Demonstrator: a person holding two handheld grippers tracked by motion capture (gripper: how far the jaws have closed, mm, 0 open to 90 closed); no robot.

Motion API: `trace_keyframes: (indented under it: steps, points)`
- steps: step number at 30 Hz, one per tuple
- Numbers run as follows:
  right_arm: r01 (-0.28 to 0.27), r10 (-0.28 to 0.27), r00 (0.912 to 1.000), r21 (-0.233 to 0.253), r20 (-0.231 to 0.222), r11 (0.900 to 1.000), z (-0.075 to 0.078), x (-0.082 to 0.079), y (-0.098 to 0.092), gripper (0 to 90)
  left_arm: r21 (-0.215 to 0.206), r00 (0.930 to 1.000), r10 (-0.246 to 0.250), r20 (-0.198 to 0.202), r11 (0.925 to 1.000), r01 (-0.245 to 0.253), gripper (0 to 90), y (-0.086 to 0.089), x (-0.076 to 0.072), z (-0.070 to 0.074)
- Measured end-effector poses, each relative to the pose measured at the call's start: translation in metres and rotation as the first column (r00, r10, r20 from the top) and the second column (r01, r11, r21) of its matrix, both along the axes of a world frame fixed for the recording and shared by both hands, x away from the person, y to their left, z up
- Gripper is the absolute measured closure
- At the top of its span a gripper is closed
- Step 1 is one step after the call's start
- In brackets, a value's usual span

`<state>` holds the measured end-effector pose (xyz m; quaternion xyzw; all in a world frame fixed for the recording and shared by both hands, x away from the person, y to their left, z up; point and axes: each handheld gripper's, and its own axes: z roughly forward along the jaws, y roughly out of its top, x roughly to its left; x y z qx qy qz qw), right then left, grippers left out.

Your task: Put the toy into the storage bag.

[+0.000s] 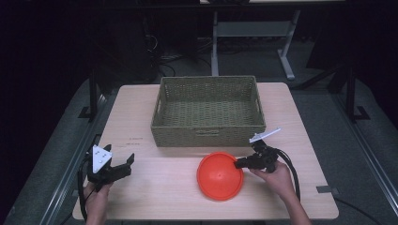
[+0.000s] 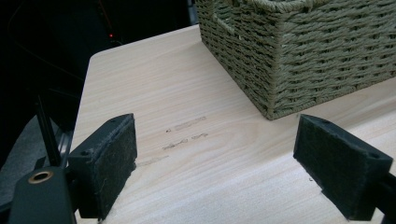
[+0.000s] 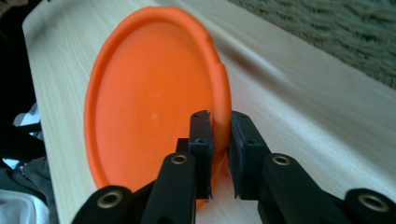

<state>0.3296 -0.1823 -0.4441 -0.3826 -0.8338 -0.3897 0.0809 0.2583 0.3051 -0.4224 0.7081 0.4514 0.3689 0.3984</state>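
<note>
— One wicker basket (image 1: 208,110) stood on the table (image 1: 155,187), nothing in it?

— Bare inside, yes. Just in front of the basket lay the orange plastic plate (image 1: 219,176); it looked light, stiff and slick, best pinched by its rim.

— The grippers?

— Right gripper (image 3: 220,140) was clamped on that rim. Left gripper (image 2: 215,165), left of the basket, had jaws wide apart, holding nothing.

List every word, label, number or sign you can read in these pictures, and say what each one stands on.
No text here can be read.
Table: a few short lines of dark marks beside the wicker basket, too faint and blurred to read.
Orange disc, basket, left gripper and right gripper: no writing visible.
</note>
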Motion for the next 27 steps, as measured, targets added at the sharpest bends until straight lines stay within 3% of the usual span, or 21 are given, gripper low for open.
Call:
trace_keyframes:
  steps: [4,10,17,27]
  points:
    - [0.002,-0.002,1.0,0.022,-0.01,1.0,0.008,-0.003,0.001,82.0,0.005,1.0,0.0,-0.001,1.0,0.0,12.7,0.0,-0.001,0.0]
    - [-0.008,0.007,0.9999,0.058,0.013,0.998,0.017,-0.009,-0.003,82.2,0.002,1.0,0.004,0.0,1.0,-0.004,12.7,0.001,-0.001,0.0]
    - [-0.007,0.004,0.9977,0.046,0.067,0.999,0.04,-0.017,-0.004,82.2,0.004,1.0,0.003,0.004,1.0,-0.003,12.8,0.001,-0.002,0.001]
    - [-0.005,-0.001,0.9924,0.046,0.123,0.999,0.067,-0.017,-0.002,82.2,-0.008,0.9999,0.012,0.011,0.9999,-0.012,12.7,0.003,-0.002,0.002]
